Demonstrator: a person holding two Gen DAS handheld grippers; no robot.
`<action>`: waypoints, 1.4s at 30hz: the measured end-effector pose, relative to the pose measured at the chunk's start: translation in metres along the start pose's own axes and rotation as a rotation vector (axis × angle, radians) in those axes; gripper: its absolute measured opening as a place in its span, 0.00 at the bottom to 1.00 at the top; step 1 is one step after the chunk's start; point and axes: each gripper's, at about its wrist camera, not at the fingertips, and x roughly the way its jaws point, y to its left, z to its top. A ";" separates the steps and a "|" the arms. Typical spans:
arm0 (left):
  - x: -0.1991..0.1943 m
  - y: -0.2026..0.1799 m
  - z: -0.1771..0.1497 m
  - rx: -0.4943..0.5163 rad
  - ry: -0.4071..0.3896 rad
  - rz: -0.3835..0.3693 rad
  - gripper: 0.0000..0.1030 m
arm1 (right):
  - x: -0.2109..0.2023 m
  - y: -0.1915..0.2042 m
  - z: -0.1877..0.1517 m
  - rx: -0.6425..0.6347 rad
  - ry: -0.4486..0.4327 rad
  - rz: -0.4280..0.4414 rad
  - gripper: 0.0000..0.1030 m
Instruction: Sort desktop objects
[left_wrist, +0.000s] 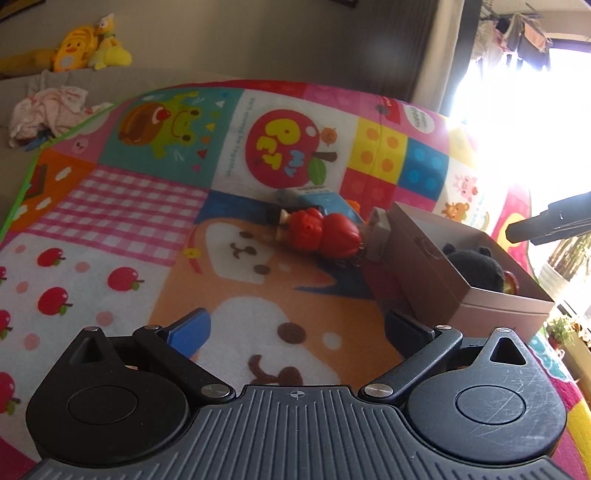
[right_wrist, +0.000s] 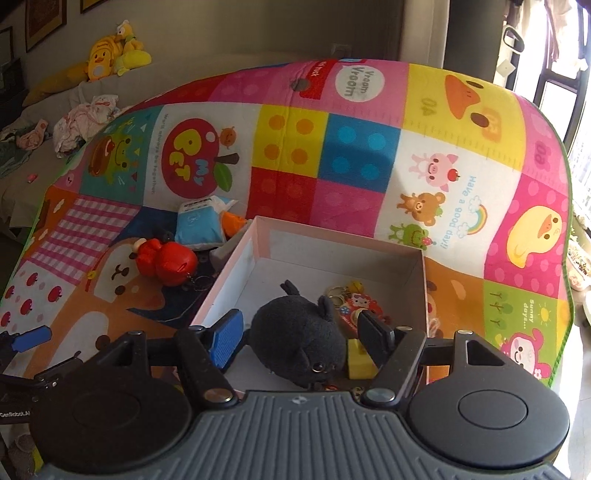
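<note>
- A patchwork play mat (right_wrist: 362, 155) covers the surface, printed with an apple marked "My Pet", a frog, ducks, a pig, a bear and a gingham patch.
- Yellow plush toys (right_wrist: 114, 55) lie piled on a grey sofa (right_wrist: 44, 103) behind the mat; the same pile (left_wrist: 85, 46) shows at the upper left of the left wrist view.
- A heap of crumpled pink and white cloth (right_wrist: 86, 118) sits on the sofa just beside the mat's far left edge.
- Framed pictures (right_wrist: 44, 22) hang on the wall above the sofa.
- Laundry (left_wrist: 517, 33) hangs by a bright window (left_wrist: 535, 122).
- Potted plants (left_wrist: 561, 328) stand below the window.
</note>
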 end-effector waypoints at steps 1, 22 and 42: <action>0.003 0.005 0.002 -0.016 -0.002 0.033 1.00 | 0.005 0.010 0.009 -0.002 0.006 0.025 0.69; 0.015 0.029 -0.003 -0.135 0.051 0.023 1.00 | 0.221 0.102 0.132 -0.032 0.196 0.024 0.84; 0.009 0.013 -0.006 -0.043 0.049 -0.034 1.00 | 0.113 0.078 0.104 -0.150 0.144 0.158 0.66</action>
